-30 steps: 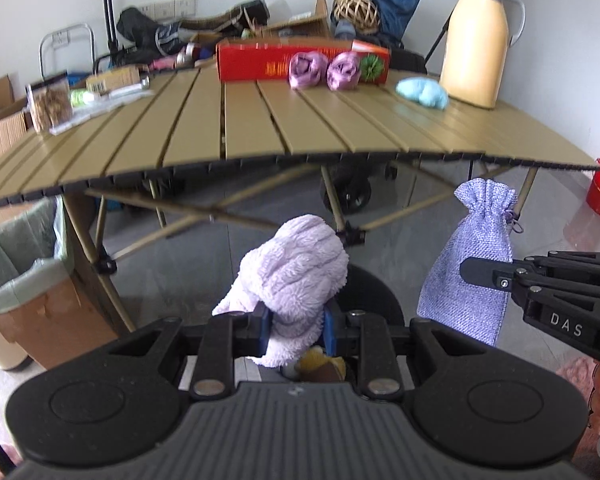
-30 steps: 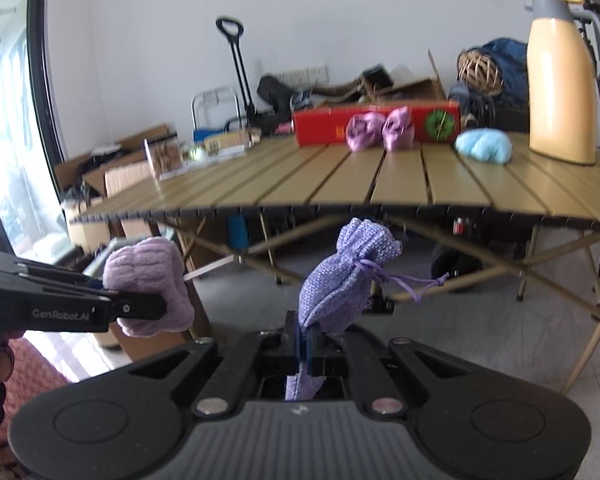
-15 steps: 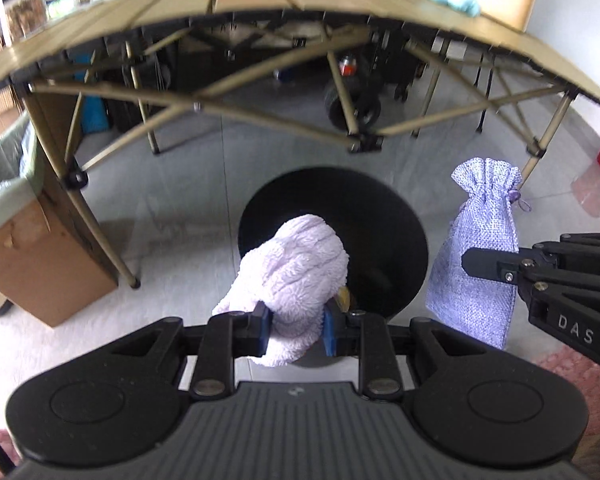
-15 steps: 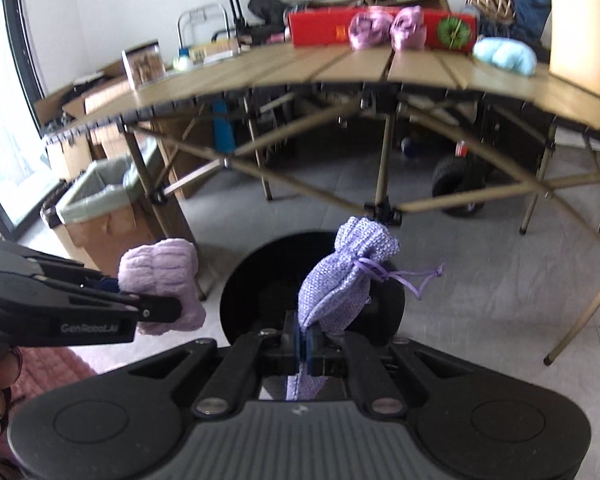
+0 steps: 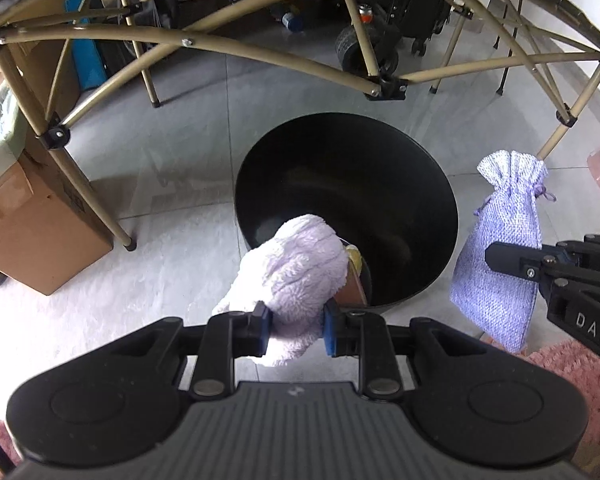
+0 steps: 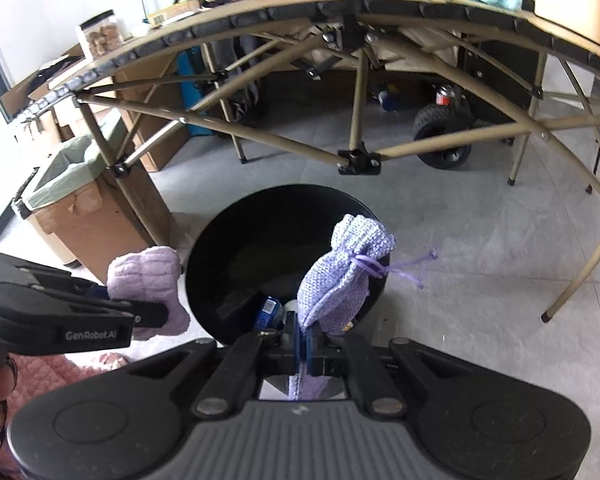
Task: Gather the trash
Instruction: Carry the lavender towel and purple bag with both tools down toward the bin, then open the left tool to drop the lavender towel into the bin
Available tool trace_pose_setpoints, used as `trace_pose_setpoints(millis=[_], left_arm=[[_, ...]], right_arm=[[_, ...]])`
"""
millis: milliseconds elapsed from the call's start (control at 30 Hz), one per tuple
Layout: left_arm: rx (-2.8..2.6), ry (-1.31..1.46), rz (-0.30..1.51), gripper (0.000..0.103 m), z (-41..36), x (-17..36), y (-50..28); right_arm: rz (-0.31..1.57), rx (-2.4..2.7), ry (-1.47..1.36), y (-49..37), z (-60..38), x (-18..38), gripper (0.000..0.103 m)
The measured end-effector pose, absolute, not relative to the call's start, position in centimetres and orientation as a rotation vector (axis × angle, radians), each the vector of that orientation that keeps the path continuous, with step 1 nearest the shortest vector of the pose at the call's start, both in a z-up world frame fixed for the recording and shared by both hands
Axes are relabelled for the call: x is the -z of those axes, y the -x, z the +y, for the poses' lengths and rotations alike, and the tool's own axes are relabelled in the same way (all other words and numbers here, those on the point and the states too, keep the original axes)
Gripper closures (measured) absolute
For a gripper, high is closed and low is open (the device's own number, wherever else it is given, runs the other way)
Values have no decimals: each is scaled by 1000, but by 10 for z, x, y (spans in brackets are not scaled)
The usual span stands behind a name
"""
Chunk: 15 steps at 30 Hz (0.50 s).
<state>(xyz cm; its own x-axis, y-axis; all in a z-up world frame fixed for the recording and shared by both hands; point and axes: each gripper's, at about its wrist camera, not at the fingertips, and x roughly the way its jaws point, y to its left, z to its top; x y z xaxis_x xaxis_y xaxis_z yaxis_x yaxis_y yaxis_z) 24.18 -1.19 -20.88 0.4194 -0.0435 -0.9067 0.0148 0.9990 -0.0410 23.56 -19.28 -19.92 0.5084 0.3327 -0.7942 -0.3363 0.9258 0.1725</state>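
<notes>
Below both tongs stood a black bin (image 5: 346, 168), some rubbish inside. Left gripper (image 5: 296, 326) clamped a fluffy cloth (image 5: 296, 268); right gripper (image 6: 304, 346) pinched a drawstring pouch (image 6: 340, 276). Neither dropped yet; table (image 6: 228, 24) items remained.

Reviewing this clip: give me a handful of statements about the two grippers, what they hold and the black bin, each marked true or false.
1. The left gripper is shut on a fluffy lilac cloth. True.
2. The right gripper is open and empty. False: it is shut on a purple drawstring pouch.
3. The black bin stands on the floor in front of the folding table. True.
4. The black bin is empty. False: a blue can lies inside.
5. The pouch already lies in the bin. False: it is held above the bin.
</notes>
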Motion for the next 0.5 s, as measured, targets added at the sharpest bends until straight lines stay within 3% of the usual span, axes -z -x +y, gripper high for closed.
trace_pose_setpoints(millis=[500], left_arm=[[24, 98, 1132, 79, -35, 217, -299]], right_arm=[[926, -251, -139, -269, -223, 205, 101]])
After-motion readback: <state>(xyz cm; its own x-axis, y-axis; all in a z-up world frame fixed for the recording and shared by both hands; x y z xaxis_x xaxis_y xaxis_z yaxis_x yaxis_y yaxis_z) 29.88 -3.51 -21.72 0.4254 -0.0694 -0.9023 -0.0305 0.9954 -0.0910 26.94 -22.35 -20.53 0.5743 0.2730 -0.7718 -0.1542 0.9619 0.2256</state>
